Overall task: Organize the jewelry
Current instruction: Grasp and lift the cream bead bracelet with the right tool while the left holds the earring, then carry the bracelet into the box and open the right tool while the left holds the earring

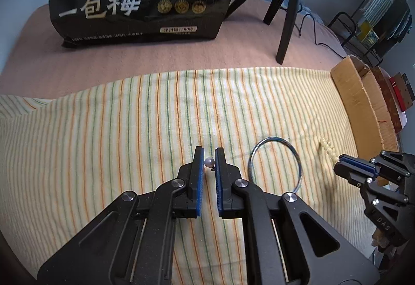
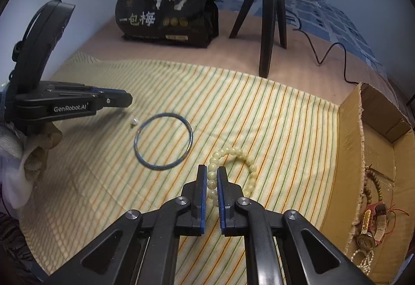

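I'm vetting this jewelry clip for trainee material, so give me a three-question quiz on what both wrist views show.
1. True or false: the thin blue metal bangle is already inside the brown cardboard box.
2. Multiple choice: what sits between the jaws of the right gripper? A) the small white pearl earring B) the pale yellow-green beaded bracelet C) nothing
3. Fill in: the left gripper has its jaws on either side of the ____.

Key: 1. False, it lies flat on the striped yellow cloth. 2. B. 3. Small white pearl earring; whether the jaws actually touch it cannot be told.
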{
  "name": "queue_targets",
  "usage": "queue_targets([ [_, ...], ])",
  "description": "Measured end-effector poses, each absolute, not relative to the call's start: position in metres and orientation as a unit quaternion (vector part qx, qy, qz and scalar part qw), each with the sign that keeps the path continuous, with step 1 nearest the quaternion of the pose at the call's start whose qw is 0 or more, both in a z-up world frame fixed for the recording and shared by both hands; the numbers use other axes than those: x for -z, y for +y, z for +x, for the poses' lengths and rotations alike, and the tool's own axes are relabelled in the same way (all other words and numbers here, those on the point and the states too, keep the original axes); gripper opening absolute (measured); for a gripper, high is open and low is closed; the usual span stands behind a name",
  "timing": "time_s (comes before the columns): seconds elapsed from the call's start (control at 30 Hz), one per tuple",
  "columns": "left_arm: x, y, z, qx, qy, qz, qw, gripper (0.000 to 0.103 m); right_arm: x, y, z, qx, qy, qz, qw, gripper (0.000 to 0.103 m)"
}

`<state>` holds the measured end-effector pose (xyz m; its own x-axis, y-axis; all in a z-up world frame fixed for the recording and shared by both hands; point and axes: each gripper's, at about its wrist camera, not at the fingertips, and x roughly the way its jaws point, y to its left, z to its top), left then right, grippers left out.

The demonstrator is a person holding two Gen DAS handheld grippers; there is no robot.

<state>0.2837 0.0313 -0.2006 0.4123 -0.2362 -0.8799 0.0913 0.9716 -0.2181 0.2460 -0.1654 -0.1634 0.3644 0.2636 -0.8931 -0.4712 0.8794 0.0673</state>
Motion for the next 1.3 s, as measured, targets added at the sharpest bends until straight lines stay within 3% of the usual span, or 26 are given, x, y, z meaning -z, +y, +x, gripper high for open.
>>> queue_targets([
  [0.53,0.133,0.001,0.247,0.132,0.477,-0.069,0.866,0.006,0.099,-0.209,0.231,-0.217,0.458,-0.045,0.861,0.005],
  [0.97,0.099,-0.095,0.224,0.208,0.442,-0.043,0.872,0.006,0.061,-0.304,0.223,-0.146,0.421,0.014,0.895,0.005],
  [1.3,0.099,-0.172,0.215,0.267,0.439,-0.032,0.857,0.006,0.068,-0.371,0.215,-0.086,0.428,0.035,0.899,0.005],
])
